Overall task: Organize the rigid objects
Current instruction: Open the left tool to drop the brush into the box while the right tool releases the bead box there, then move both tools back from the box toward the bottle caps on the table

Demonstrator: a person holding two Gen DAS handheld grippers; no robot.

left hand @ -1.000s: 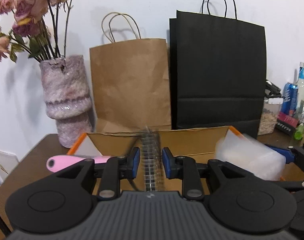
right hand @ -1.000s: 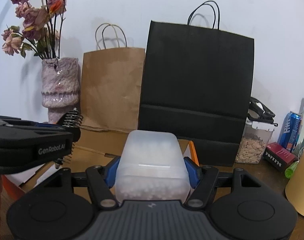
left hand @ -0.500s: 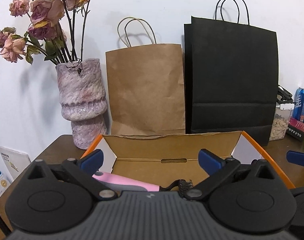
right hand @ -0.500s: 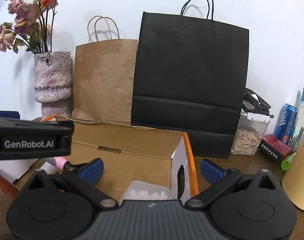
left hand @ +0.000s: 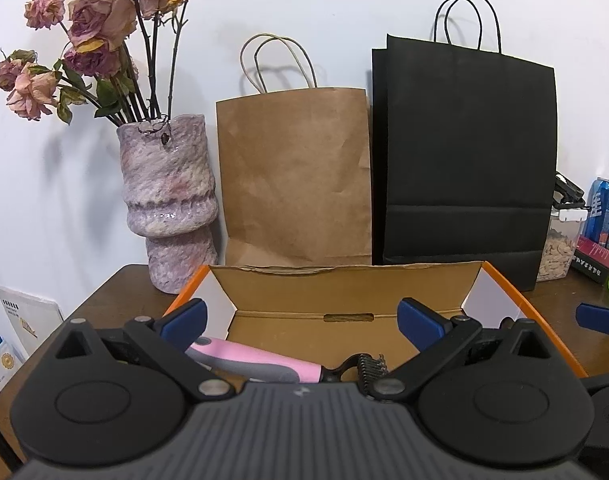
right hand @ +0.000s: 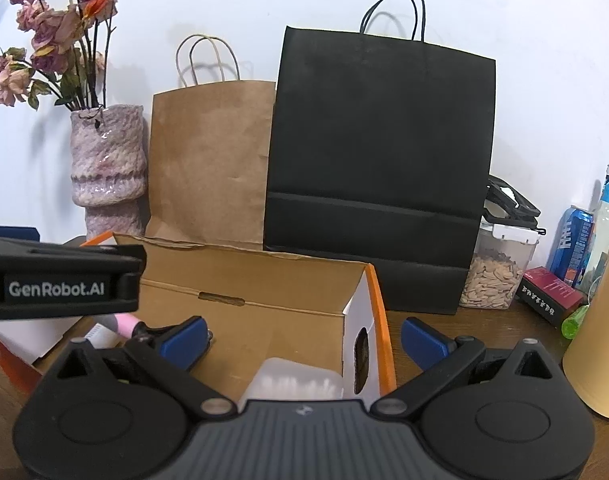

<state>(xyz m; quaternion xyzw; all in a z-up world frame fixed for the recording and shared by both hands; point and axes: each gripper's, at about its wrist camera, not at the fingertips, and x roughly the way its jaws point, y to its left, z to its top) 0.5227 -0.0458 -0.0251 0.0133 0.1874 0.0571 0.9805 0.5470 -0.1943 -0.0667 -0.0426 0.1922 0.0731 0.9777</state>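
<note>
An open cardboard box [left hand: 344,276] with orange outer sides stands on the brown table. Inside it lies a pink-handled comb [left hand: 260,364] with black metal teeth, below my left gripper [left hand: 302,318], which hangs open with nothing between its blue pads. In the right wrist view the same box [right hand: 264,276] holds a translucent white plastic container [right hand: 294,380] near its right wall. My right gripper [right hand: 304,338] is open above it, pads well apart and touching nothing. The left gripper's black body [right hand: 60,284] shows at the left edge.
Behind the box stand a purple vase [left hand: 168,204] of dried roses, a brown paper bag [left hand: 294,176] and a black paper bag [left hand: 464,160]. At right are a jar of seeds [right hand: 498,272], a blue can [right hand: 574,246], a bottle [right hand: 604,220] and a tan cylinder [right hand: 602,340].
Both grippers opened wide. The comb dropped from the left gripper and the white container from the right; both now lie in the box. Both views tilted slightly, showing more of the box.
</note>
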